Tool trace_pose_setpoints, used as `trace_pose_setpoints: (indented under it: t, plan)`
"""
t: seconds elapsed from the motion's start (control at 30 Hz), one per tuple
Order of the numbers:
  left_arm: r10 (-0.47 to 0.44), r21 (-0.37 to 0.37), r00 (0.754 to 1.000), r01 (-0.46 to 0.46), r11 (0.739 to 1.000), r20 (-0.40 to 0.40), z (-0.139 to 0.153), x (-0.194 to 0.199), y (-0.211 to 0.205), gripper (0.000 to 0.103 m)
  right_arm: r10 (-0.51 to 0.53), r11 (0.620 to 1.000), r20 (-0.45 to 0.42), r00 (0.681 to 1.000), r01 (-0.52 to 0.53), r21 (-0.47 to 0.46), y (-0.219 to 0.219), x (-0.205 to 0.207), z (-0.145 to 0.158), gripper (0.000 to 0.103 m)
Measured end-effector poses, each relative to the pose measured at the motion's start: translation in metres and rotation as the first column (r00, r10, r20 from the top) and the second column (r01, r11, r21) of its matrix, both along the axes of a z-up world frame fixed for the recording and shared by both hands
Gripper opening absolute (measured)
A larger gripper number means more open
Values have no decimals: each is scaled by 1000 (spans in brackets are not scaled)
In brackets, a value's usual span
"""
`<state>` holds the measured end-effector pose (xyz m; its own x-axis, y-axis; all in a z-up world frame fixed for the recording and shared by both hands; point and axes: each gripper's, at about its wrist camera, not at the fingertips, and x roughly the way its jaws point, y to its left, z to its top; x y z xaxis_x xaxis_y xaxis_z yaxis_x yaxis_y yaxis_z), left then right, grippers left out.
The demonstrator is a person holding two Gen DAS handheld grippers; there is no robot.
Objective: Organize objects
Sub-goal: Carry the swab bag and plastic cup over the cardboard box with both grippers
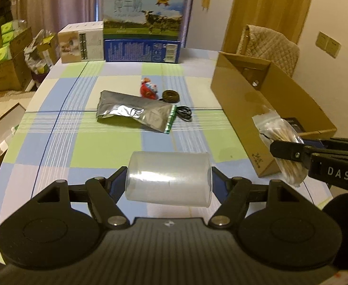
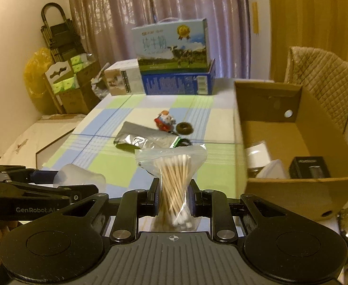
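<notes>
1. The table [image 1: 62, 130] fills the middle of both views; it is covered by a cloth checked in pale blue, green and white, crossed by thin dark lines.
2. In the left wrist view the left gripper [image 1: 169, 178] sits at lower centre, its jaws about half apart and pressed on the two ends of a clear plastic cup [image 1: 169, 178] held sideways above the cloth.
3. In the right wrist view the right gripper [image 2: 174, 200] is at lower centre, its jaws nearly together and pinching a zip bag of cotton swabs [image 2: 174, 178] at its middle, the bag standing upright.
4. The cardboard box [image 2: 302, 190] stands open on the right side of the table; a black case [image 2: 309, 169] and white things lie inside it.
5. At mid-table lie a silver foil pouch [image 1: 133, 112], a small red figure [image 1: 148, 89] just behind it, a brown ring [image 1: 170, 95] beside the figure, and a black cord [image 1: 184, 114] at the pouch's right end.
6. At the far edge, upper centre, a milk carton case [image 1: 143, 11] showing a cow rests on a blue box [image 1: 142, 50], with a beige box [image 1: 81, 44] touching its left.
7. Behind hang pinkish curtains [image 2: 150, 7]; a wooden door [image 2: 309, 23] is at the upper right, a quilted chair [image 2: 321, 80] behind the cardboard box, and stacked cartons [image 1: 5, 54] at the left.
</notes>
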<state>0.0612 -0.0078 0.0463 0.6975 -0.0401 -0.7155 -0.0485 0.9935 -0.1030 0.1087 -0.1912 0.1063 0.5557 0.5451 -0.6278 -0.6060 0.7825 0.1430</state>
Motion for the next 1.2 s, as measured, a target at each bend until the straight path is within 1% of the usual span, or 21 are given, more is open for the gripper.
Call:
trace_pose_setpoints:
  t: [0.07, 0.5, 0.9, 1.2]
  plan:
    - [-10, 10, 1000, 10, 1000, 8, 4, -2, -5, 68, -13, 1000, -1, 1000, 13, 3, -6, -2, 3, 20]
    - [-69, 12, 997, 69, 998, 32, 16, -7, -30, 68, -73, 997, 24, 997, 73, 8, -41, -8, 13, 20]
    - [-122, 13, 992, 121, 993, 45, 27, 2, -57, 68, -151, 988, 35, 988, 150, 24, -77, 1, 23, 20]
    - [-175, 22, 983, 174, 984, 56, 32, 15, -84, 68, -201, 980, 49, 978, 200, 17, -104, 10, 28, 20]
